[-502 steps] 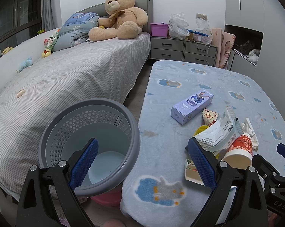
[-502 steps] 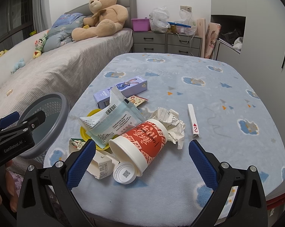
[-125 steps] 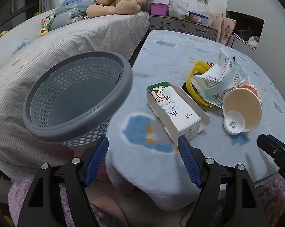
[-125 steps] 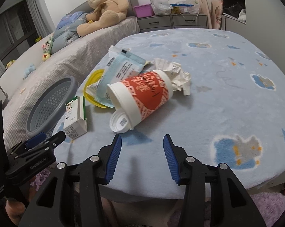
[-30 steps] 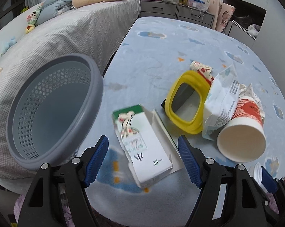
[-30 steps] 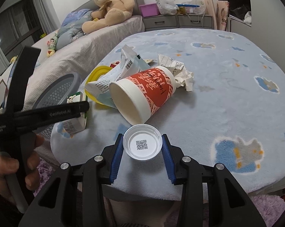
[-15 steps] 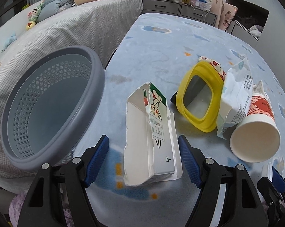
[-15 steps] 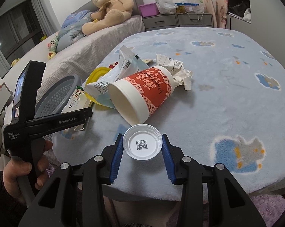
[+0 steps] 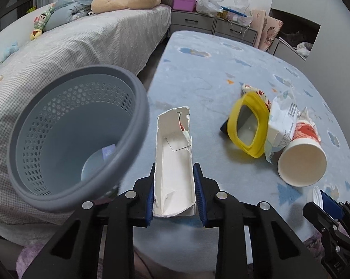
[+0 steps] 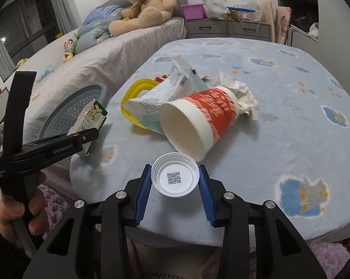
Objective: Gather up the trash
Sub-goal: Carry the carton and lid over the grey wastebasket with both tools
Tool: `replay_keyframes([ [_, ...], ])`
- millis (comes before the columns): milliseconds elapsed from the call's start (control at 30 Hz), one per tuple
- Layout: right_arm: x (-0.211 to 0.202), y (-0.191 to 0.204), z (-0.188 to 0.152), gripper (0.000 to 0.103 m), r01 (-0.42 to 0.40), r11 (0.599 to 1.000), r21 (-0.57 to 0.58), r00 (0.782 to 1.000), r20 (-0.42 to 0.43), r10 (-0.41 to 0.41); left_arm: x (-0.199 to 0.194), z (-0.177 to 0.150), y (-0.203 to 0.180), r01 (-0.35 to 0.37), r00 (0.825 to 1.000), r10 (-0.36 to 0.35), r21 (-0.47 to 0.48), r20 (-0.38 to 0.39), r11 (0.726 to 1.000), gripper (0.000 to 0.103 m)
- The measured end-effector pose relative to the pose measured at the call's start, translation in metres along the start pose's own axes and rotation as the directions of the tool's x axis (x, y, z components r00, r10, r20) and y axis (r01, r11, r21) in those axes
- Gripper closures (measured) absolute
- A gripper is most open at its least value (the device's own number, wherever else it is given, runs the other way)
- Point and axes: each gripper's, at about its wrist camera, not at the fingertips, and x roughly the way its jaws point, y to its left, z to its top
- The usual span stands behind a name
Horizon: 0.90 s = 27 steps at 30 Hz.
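My left gripper (image 9: 174,191) is shut on a torn white carton (image 9: 173,162) with a green printed side (image 10: 91,118), held above the table edge beside the grey perforated bin (image 9: 65,139). A small purple item lies in the bin's bottom. My right gripper (image 10: 175,186) is shut on a white plastic lid (image 10: 174,177) with a QR code, just in front of a red and white paper cup (image 10: 198,121) lying on its side. A yellow-framed lid (image 9: 248,127), a printed plastic packet (image 9: 281,125) and crumpled paper (image 10: 240,93) lie by the cup.
The table has a light blue fleece cover (image 10: 302,107). A bed with a grey checked sheet (image 9: 82,41) and a teddy bear (image 10: 147,7) lies to the left. Grey drawers (image 9: 212,25) with bags stand at the back. A purple rug (image 10: 56,202) is below.
My left gripper has closed on the carton and lifted it off the table toward the bin. My right gripper still holds the lid and has barely moved.
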Motion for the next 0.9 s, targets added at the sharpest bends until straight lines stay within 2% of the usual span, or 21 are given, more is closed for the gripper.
replay_keyframes([
  [100,0.003,0.015,0.011,0.064,-0.024,1.0,-0.016,1.0,0.0,0.024,-0.014,0.006,0.018,-0.014,0.999,0.015,-0.008,0.039,1.0,0.075],
  [300,0.018,0.059,0.047,0.064,-0.101,0.992,-0.078,0.995,0.017,0.102,-0.035,0.021,0.067,-0.118,0.986,0.121,-0.034,0.117,0.992,0.075],
  [500,0.047,0.114,0.082,0.064,-0.178,0.971,-0.162,0.983,0.018,0.183,-0.031,0.035,0.12,-0.211,0.967,0.221,-0.09,0.127,0.973,0.075],
  [633,0.072,0.142,0.097,0.064,-0.214,0.956,-0.202,0.976,-0.011,0.216,-0.021,0.04,0.146,-0.223,0.965,0.239,-0.132,0.112,0.966,0.075],
  [900,0.109,0.178,0.11,0.064,-0.243,0.935,-0.259,0.97,-0.064,0.235,-0.007,0.039,0.175,-0.198,0.973,0.215,-0.187,0.077,0.962,0.074],
])
